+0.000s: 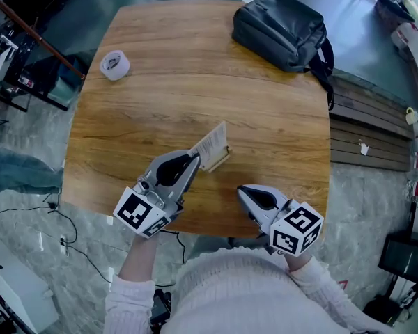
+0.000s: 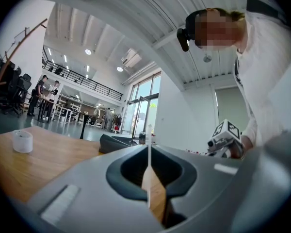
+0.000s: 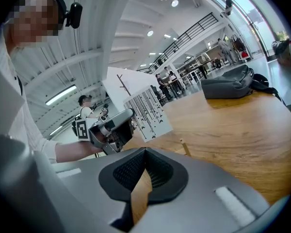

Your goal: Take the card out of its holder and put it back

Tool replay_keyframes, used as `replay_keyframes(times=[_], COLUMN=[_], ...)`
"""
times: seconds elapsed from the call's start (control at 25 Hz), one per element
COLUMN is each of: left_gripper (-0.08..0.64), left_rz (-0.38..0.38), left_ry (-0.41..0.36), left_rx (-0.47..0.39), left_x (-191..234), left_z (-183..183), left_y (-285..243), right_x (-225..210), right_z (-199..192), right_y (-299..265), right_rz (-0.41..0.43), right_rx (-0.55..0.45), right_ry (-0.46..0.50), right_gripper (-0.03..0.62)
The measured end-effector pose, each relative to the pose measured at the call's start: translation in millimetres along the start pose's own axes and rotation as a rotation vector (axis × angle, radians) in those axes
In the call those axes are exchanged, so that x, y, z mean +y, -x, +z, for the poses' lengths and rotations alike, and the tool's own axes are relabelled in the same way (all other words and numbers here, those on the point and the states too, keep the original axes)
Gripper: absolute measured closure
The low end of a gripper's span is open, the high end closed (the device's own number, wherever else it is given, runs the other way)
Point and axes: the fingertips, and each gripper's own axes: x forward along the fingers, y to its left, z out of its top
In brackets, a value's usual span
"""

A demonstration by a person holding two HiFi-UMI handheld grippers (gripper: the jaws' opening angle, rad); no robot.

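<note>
My left gripper [image 1: 194,161] is shut on a white printed card [image 1: 211,143] at its near edge and holds it upright over the wooden table [image 1: 195,82]. In the left gripper view the card [image 2: 149,144] shows edge-on between the closed jaws. The small wooden holder [image 1: 219,161] lies right by the card's lower edge; whether the card sits in its slot I cannot tell. The right gripper view shows the card [image 3: 146,111] in the left gripper [image 3: 117,126], with the holder's end [image 3: 185,147] just below it. My right gripper [image 1: 242,191] rests shut and empty near the table's front edge.
A dark backpack [image 1: 282,30] lies at the table's far right corner. A roll of white tape [image 1: 115,65] sits at the far left. A slatted wooden bench [image 1: 366,127] runs along the table's right side. People stand far off in the hall.
</note>
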Motion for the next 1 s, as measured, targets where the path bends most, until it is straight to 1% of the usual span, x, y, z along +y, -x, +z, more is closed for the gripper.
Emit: replay_keyframes(times=[0.28,0.52,0.76,1.0], left_gripper=[0.540,0.540,0.540,0.540], left_rz=[0.002,0.001,0.002,0.001], left_ry=[-0.009,0.011,-0.002,0.002], left_rx=[0.000,-0.038,-0.017,-0.020], left_x=[-1.0,0.9,-1.0,-1.5], left_z=[3.2,7.9,3.6,-0.6], left_y=[0.4,0.7,-0.8,-3.6], right_x=[2.5,2.7,3.6,0.9], right_z=[2.5,-0.9,-1.2,-2.8], right_y=[3.6,4.1,4.5,5.7], right_rz=[0.001,0.001,0.009,0.009], right_rx=[-0.005,0.006,0.008,0.016], right_ry=[0.001,-0.002,-0.008,-0.010], right_gripper=[0.595,0.595,0.595,0.595])
